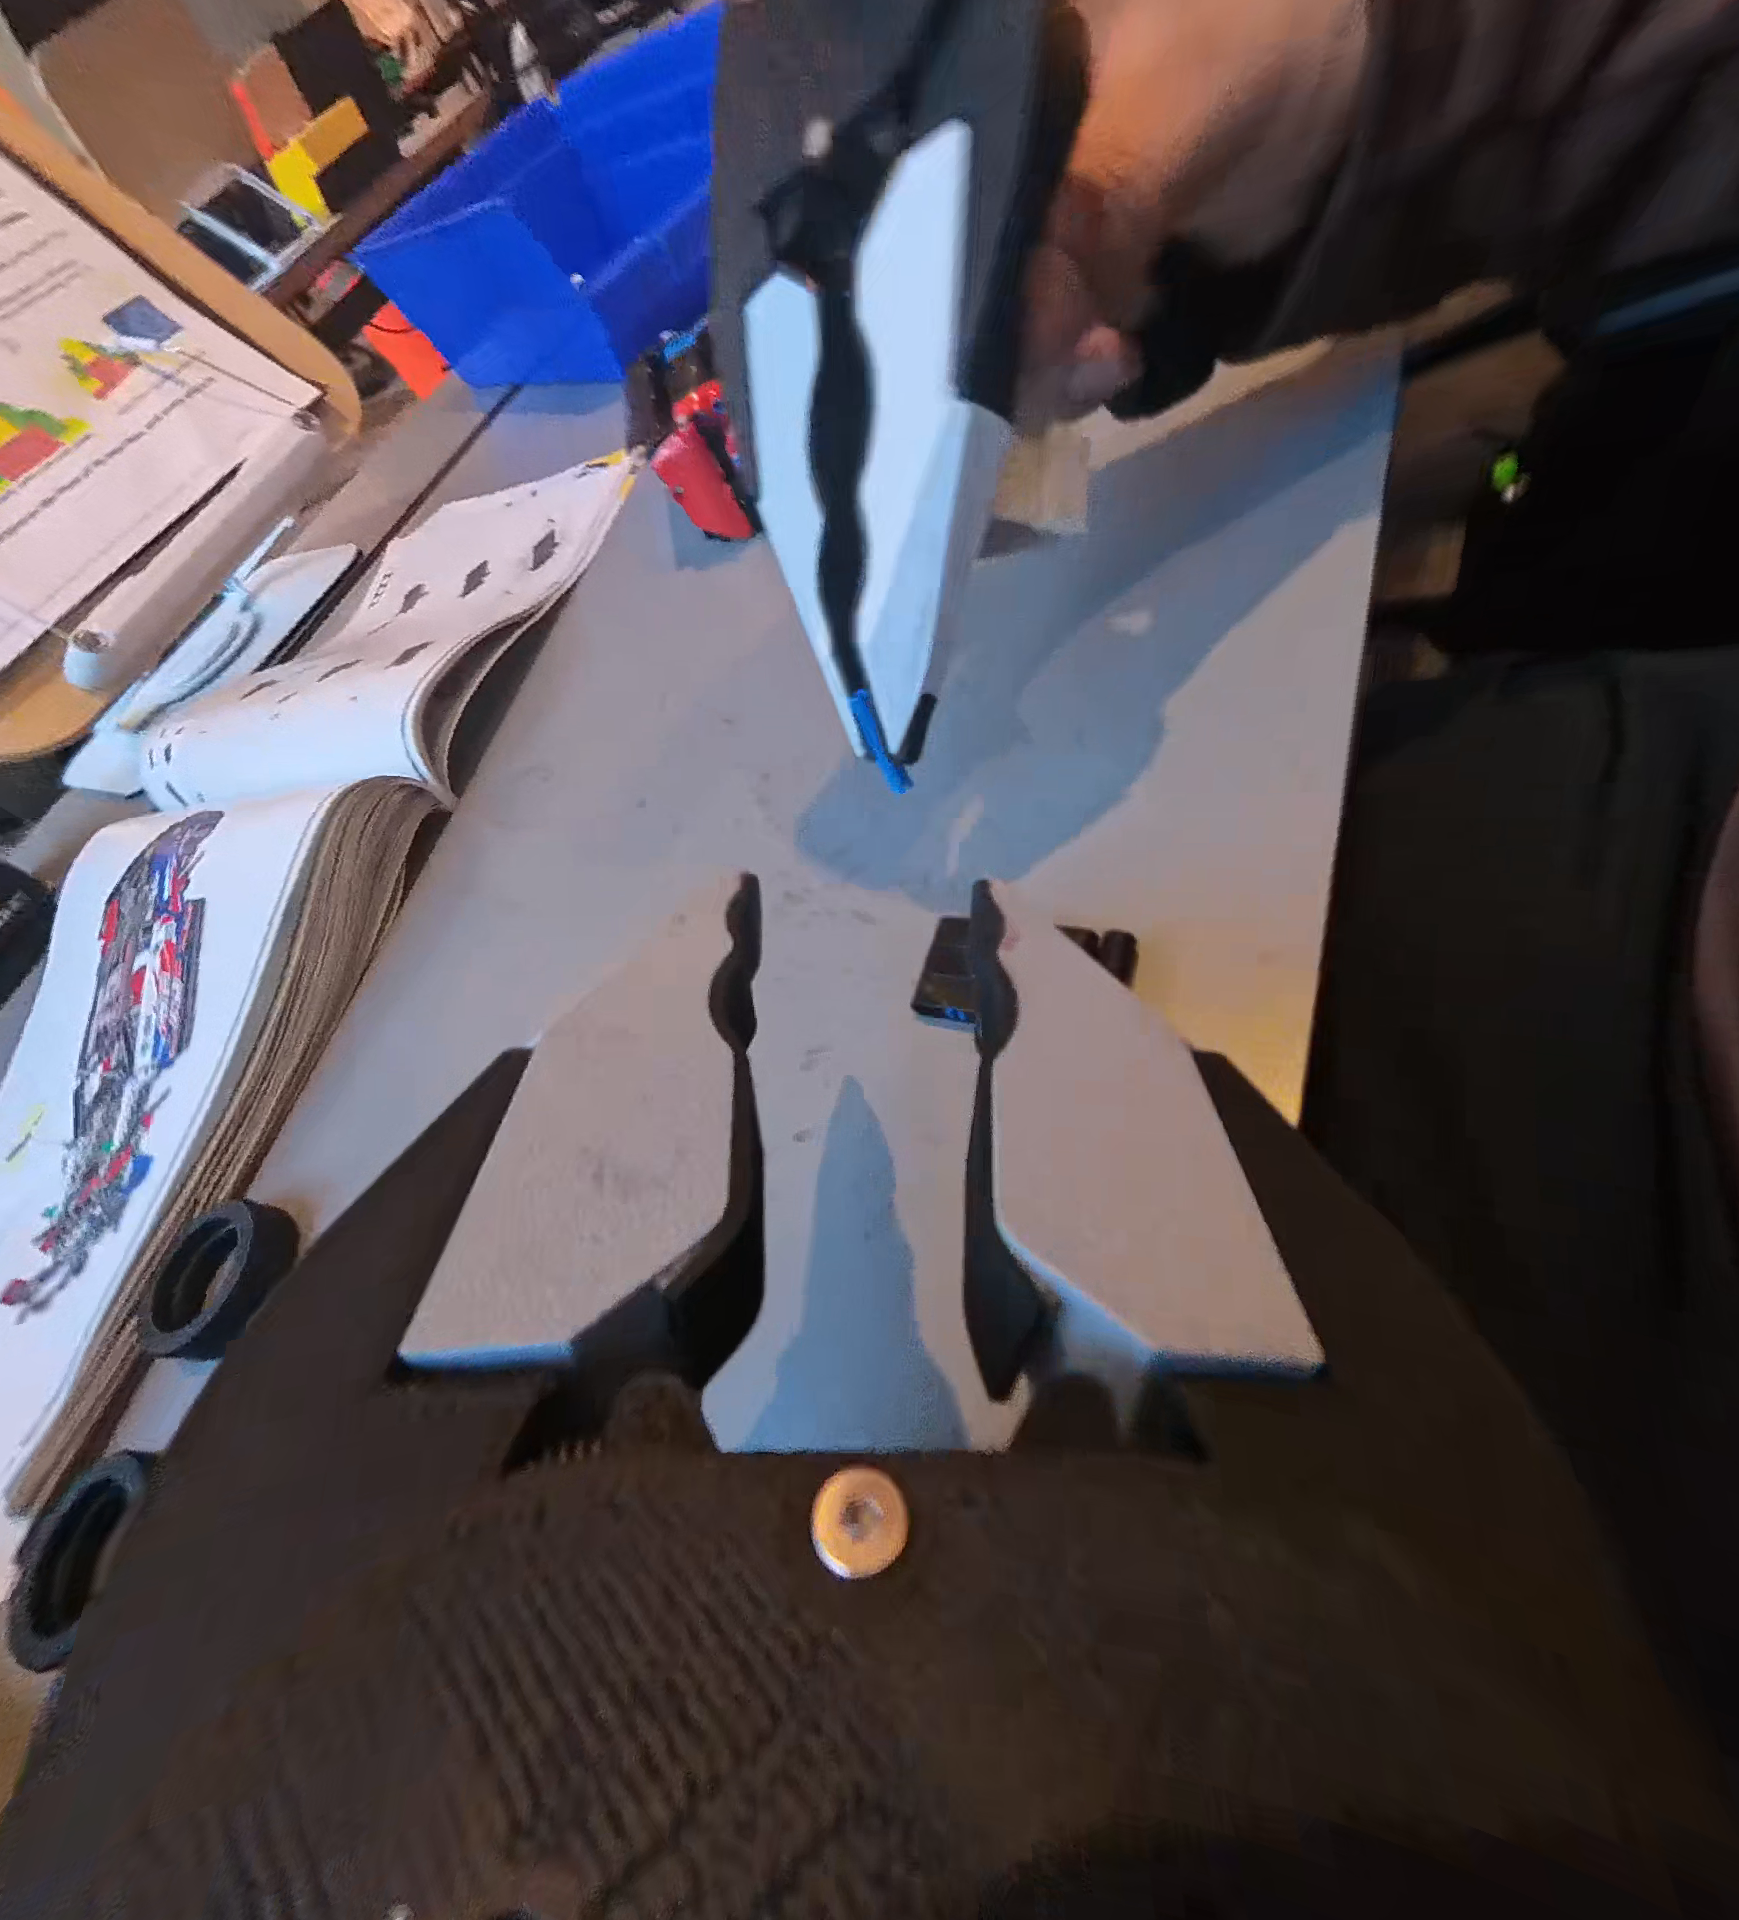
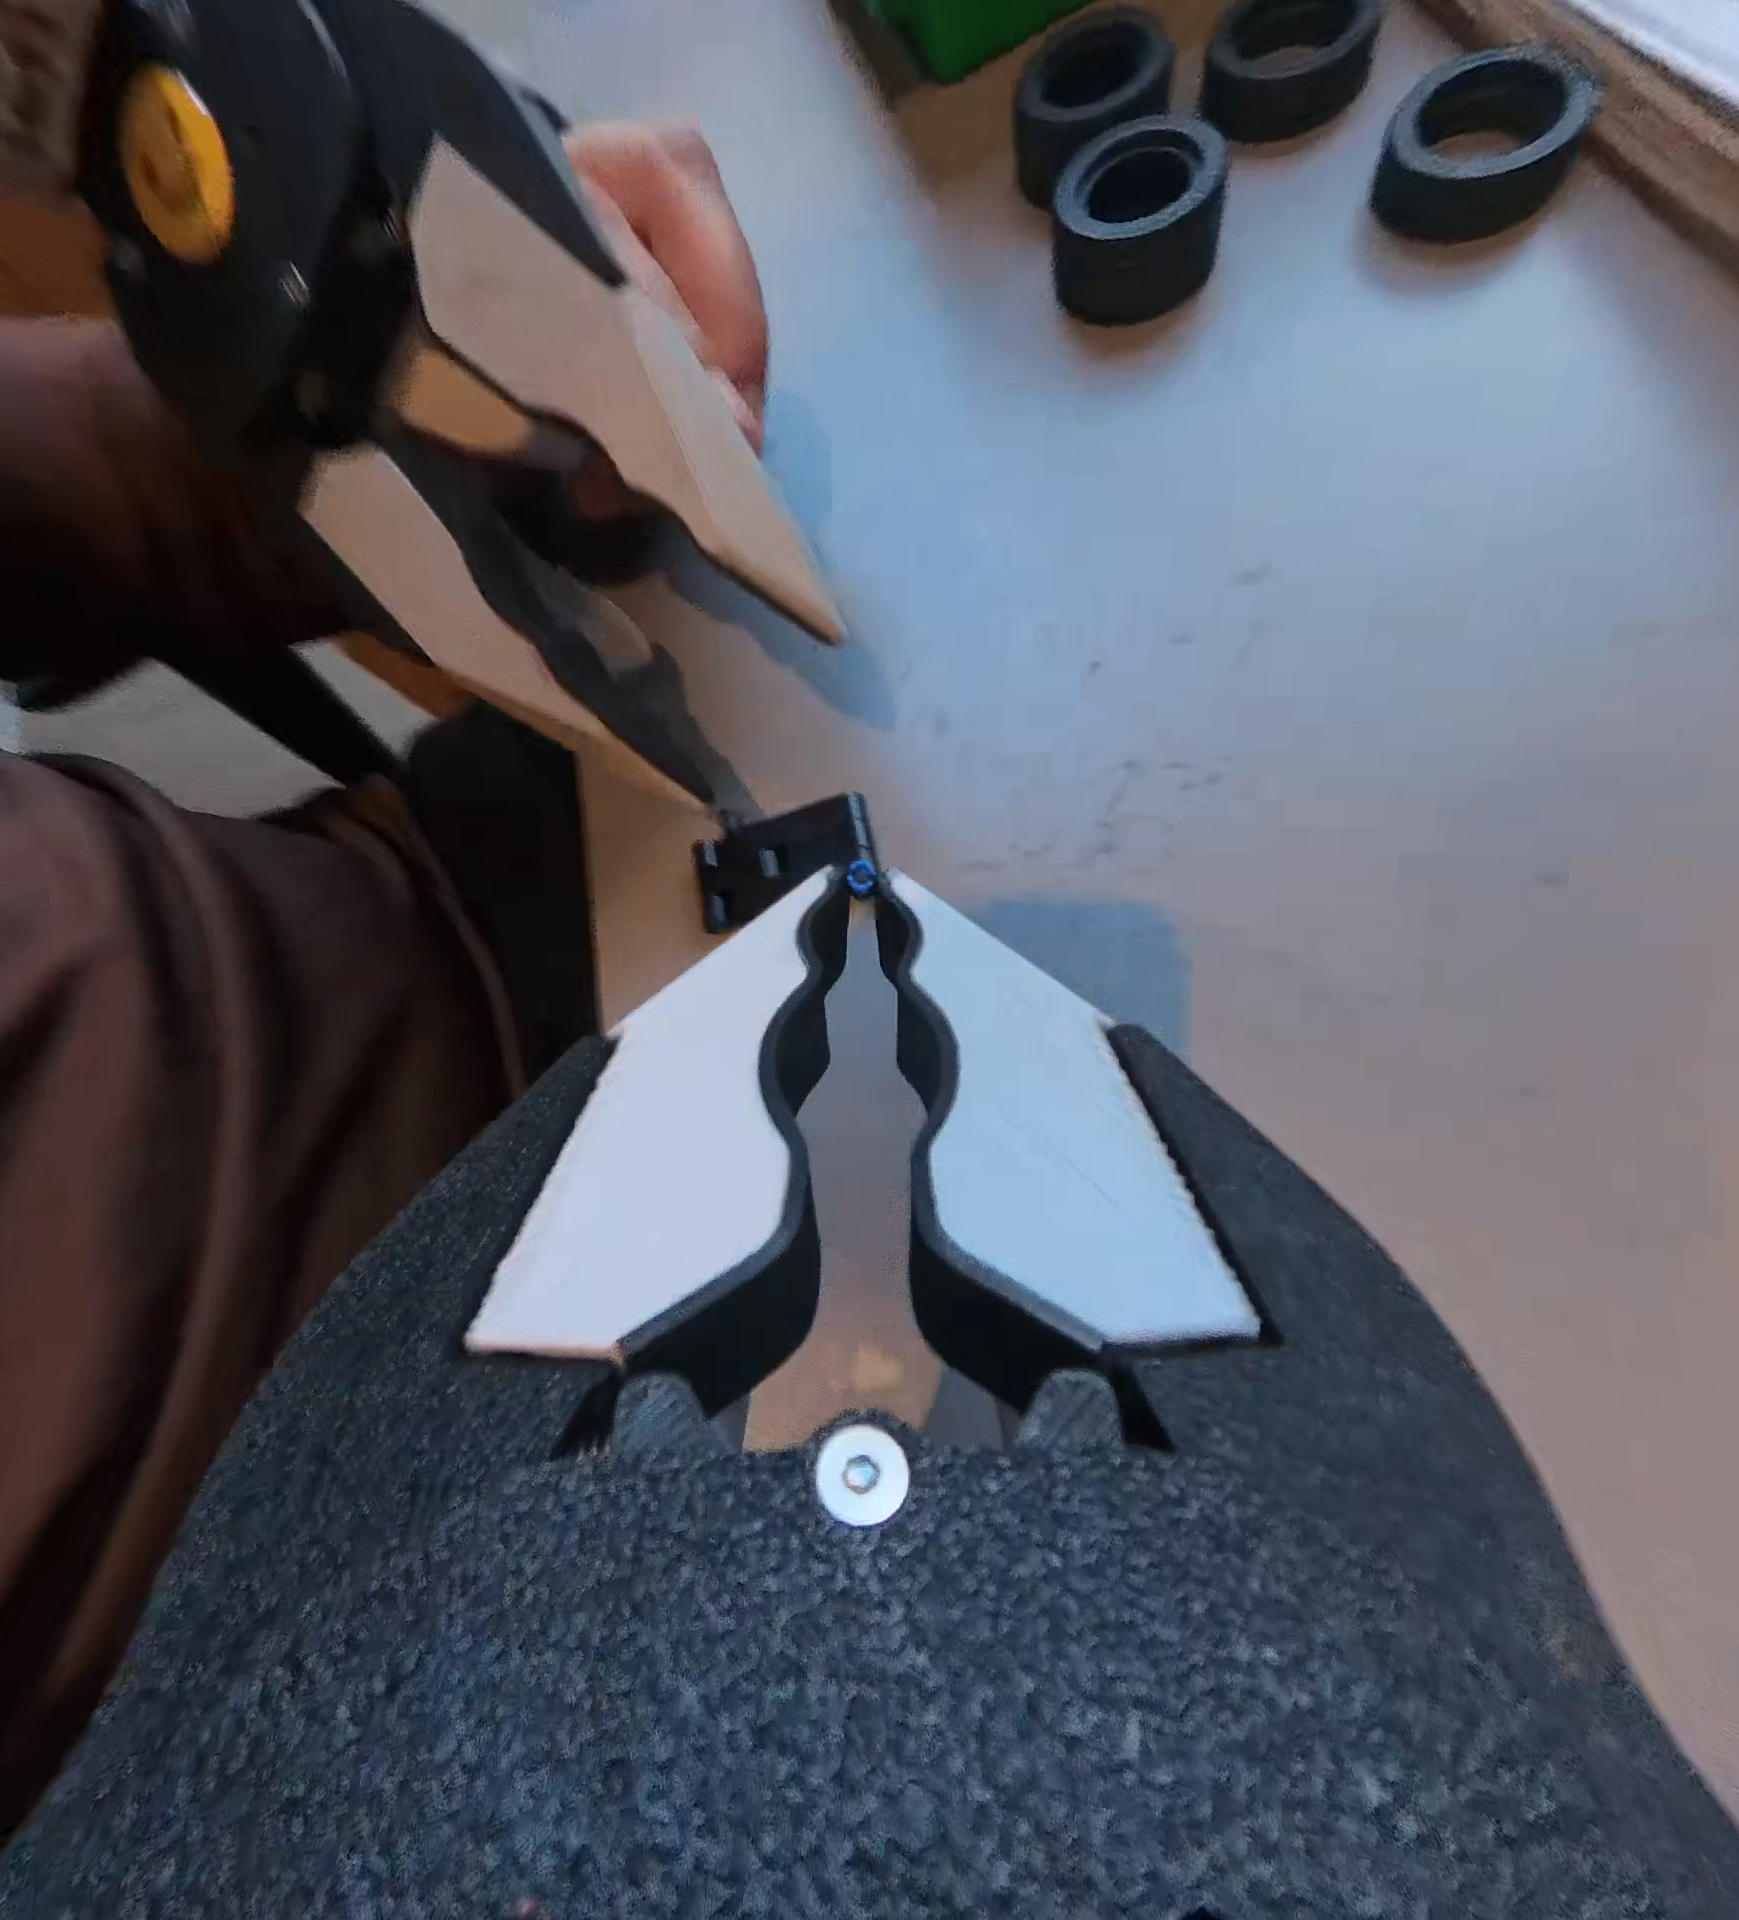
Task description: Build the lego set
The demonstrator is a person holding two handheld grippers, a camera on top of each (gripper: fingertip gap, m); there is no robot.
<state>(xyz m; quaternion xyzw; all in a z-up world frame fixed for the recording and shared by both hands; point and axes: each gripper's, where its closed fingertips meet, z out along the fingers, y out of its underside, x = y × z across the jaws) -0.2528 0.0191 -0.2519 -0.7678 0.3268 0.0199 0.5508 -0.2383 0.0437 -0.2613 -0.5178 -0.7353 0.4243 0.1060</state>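
Jaws spread on your left gripper (image 1: pixel 860 914) beside the black piece (image 1: pixel 948 985); your right gripper (image 2: pixel 860 881) pinches a blue pin (image 2: pixel 859 878)

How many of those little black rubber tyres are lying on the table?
4 in the right wrist view, at the table's far end: a front tyre, one behind it, one in the middle, one rightmost by the book. Others may be hidden.
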